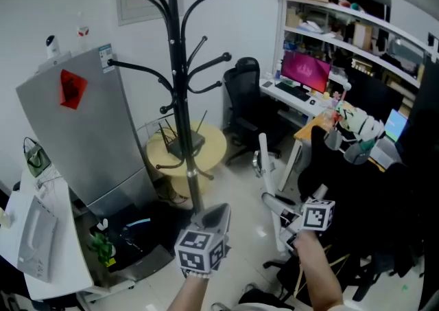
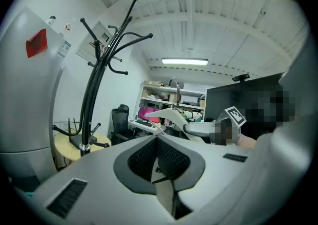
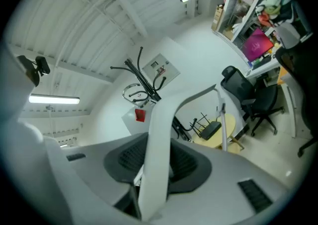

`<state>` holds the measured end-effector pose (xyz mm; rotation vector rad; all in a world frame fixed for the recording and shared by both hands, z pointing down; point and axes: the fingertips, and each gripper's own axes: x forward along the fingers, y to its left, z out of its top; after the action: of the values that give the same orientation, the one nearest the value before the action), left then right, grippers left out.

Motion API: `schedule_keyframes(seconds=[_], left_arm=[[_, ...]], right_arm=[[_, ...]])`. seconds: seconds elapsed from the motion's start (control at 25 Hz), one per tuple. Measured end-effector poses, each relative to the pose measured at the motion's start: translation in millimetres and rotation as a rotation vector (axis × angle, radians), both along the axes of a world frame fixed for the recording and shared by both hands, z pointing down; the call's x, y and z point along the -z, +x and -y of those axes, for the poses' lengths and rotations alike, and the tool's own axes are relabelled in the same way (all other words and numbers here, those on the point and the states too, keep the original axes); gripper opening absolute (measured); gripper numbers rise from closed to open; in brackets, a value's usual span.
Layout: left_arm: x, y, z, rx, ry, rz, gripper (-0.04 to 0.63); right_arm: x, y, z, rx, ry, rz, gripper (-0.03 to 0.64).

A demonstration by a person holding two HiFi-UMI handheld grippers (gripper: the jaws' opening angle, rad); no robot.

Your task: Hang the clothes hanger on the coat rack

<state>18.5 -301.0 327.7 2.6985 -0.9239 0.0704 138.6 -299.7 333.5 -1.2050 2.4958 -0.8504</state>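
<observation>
Grey refrigerator (image 1: 82, 131) is filling the left of the head view. Just right of it the black coat rack (image 1: 180, 97) is standing upright, its curved arms spreading out from the pole, with a round yellow table (image 1: 209, 148) sitting behind it. Below the rack, the left gripper (image 1: 217, 213) is pointing toward the pole, its jaws lying closed together and gripping nothing. Further right, the white clothes hanger (image 1: 263, 160) is being held up in the air, well apart from the rack. The right gripper (image 1: 276, 201) is carrying it, its jaws clamping on the hanger's flat white arm.
</observation>
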Motion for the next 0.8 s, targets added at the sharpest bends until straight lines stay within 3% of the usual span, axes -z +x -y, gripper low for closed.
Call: schedule_keyframes(seconds=[0.44, 0.8], left_arm=[[26.1, -5.8, 49.3, 0.102, 0.056, 0.013, -0.008], [38.6, -9.6, 94.1, 0.202, 0.069, 0.004, -0.008]], right_arm=[[55.4, -21.4, 85.6, 0.169, 0.089, -0.018, 0.137], [76.6, -33.0, 145.8, 0.271, 0.098, -0.024, 0.137]])
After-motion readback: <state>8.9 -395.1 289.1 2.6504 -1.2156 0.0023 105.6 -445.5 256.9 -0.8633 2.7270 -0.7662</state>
